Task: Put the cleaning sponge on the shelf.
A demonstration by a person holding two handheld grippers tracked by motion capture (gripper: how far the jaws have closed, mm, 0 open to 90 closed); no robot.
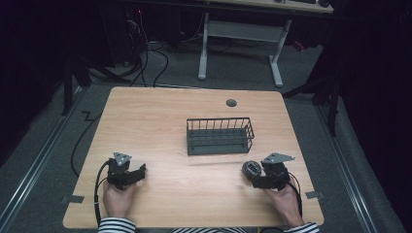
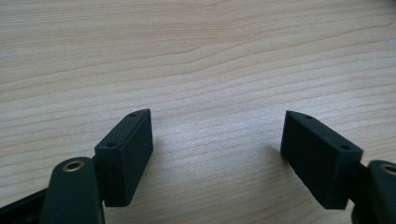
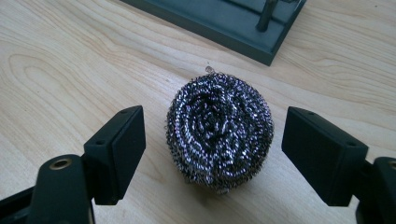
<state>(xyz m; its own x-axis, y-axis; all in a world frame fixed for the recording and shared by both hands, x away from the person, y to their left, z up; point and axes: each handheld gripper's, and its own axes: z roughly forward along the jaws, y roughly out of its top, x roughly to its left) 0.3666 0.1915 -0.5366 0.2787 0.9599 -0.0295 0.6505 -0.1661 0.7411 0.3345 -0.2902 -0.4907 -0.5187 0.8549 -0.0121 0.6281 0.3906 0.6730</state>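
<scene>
- My left gripper (image 1: pixel 138 171) sits low at the near left of the surface (image 1: pixel 160 121), held by the left hand (image 1: pixel 118 199). In the left gripper view its jaws stand spread wide with bare wood grain between them; nothing is in the gap.
- A striped sleeve (image 1: pixel 115 225) shows at the near edge under that hand.
- Toward the middle, a dark wire basket (image 1: pixel 220 136) stands upright on the surface, its long side facing me. I see nothing inside it from the high view.
- Behind the basket, near the far edge, there is a small round grey cap (image 1: pixel 231 102) set in the surface.
- The scourer (image 3: pixel 220 132), a round coil of steel wool, lies on the surface just near of the basket's right corner, close to it but apart.
- My right gripper (image 3: pixel 212 154) is at the scourer, jaws spread, one on each side. In the right gripper view I see wood between each pad and the coil, so neither presses on it.
- The right hand (image 1: pixel 284 201) holds that gripper at the near right.
</scene>
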